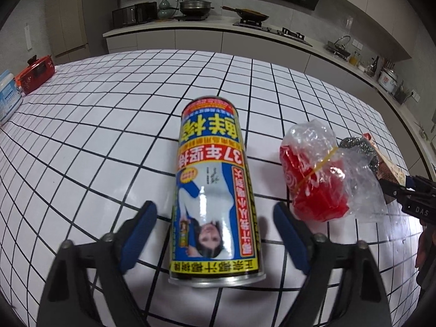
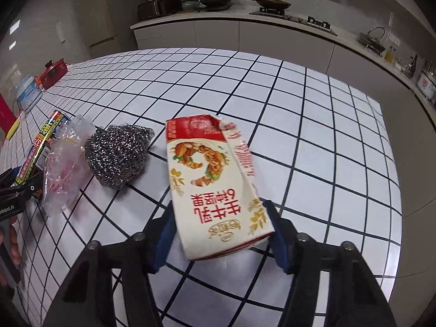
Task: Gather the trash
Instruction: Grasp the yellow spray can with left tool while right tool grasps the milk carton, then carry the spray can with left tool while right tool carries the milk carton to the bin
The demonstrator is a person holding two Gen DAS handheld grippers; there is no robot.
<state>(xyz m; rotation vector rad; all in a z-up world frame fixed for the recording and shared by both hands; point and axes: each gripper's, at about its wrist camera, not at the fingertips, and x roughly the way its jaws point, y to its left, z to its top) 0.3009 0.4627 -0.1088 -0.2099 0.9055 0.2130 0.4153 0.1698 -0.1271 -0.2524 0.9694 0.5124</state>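
Observation:
A tall drink can (image 1: 215, 188) with a blue, yellow and red label lies on the white tiled table between the fingers of my left gripper (image 1: 215, 226), which is open with gaps on both sides. To its right lies a clear plastic bag with red contents (image 1: 318, 174). My right gripper (image 2: 220, 234) has its pads against a white and red milk carton (image 2: 215, 185). A steel wool scrubber (image 2: 117, 155) lies left of the carton. The can (image 2: 43, 141) and bag (image 2: 65, 163) also show at the left of the right wrist view.
A red pot (image 1: 35, 73) and a blue-white container (image 1: 8, 95) stand at the table's far left edge. The kitchen counter (image 1: 190, 27) with stove and pans runs behind the table. The other gripper (image 1: 408, 193) shows at the right edge of the left wrist view.

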